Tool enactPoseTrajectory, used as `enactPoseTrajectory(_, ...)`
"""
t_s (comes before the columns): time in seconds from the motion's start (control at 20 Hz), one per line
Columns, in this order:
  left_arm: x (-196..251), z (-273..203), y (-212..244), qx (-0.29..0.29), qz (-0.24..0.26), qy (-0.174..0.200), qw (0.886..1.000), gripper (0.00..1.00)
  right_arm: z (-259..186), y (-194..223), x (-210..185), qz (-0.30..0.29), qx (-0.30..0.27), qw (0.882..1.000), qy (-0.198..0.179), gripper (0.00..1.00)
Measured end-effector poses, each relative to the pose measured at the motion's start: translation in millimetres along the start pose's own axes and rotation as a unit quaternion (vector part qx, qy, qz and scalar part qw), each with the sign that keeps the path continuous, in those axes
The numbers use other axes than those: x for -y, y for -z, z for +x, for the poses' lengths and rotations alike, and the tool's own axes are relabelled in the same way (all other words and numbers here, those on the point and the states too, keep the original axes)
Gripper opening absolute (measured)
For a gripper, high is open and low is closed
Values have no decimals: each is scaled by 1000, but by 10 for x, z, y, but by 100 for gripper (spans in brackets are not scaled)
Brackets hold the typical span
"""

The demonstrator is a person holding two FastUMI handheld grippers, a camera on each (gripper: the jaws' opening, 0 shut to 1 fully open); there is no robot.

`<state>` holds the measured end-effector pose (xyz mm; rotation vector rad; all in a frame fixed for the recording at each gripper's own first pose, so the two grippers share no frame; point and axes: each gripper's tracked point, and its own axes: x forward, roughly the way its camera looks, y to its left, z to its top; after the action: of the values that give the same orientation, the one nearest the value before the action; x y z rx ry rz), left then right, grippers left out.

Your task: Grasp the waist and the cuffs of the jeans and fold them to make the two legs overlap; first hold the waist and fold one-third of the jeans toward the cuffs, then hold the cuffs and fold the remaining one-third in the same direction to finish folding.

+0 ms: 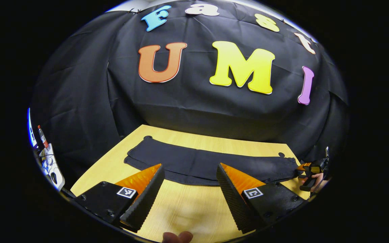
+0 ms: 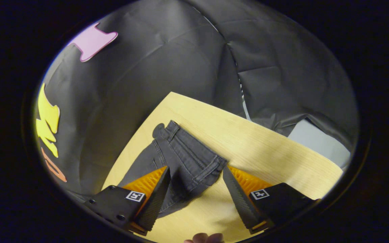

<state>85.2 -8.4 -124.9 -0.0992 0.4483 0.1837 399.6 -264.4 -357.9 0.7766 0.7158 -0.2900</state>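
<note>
I hold the right tool [image 2: 196, 182] wide over the jeans [image 2: 181, 162] waist, lower centre — left tool [image 1: 190, 182] likewise wide, probably awaiting the cuffs.

My right gripper [image 1: 311, 175] sits so small at the left gripper view's rim that I cannot tell how its jaws stand. In the right gripper view, the jeans [image 2: 181, 162] run under my finger [image 2: 154, 197], legs cut off.

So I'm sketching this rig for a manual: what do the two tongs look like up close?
Each pair of tongs, left and right, has two wedge-shaped fingers with ridged, sawtooth inner faces, on black bolted mounts. Each mount carries a small square black-and-white marker.
</note>
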Motion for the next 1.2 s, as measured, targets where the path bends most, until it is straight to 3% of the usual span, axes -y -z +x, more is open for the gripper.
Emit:
enactPoseTrajectory(0.1,-63,-7,1,-1,-6,-8,1000,99,16,15,-14,-15,6,1000,9,98)
enactPoseTrajectory(0.25,-134,-36,12,-4,-7,-17,1000,99,65,6,57,-74,16,996,42,87)
enactPoseTrajectory(0.35,-204,-40,39,-8,-5,-22,1000,99,100,36,6,-99,22,994,46,70)
enactPoseTrajectory(0.55,-382,-101,33,-7,-11,-34,999,99,-12,-121,-105,-147,44,986,61,18)
enactPoseTrajectory(0.7,-587,-103,17,0,-23,-46,999,99,-369,-348,-499,-191,79,978,30,18)
enactPoseTrajectory(0.8,-709,-102,3,7,-32,-50,998,99,-714,-432,-932,-245,109,964,2,18)
enactPoseTrajectory(0.9,-810,-94,-28,19,-38,-50,998,99,-1133,-371,-1491,-311,141,939,-34,18)
enactPoseTrajectory(1.1,-1208,-86,-61,37,-73,-58,995,99,-2023,194,-2548,-417,173,884,-125,18)
enactPoseTrajectory(1.15,-1334,-109,-46,39,-82,-64,994,99,-2226,390,-2749,-434,171,873,-146,13)
enactPoseTrajectory(1.2,-1468,-118,-40,41,-89,-73,992,99,-2457,449,-2891,-448,167,863,-162,17)
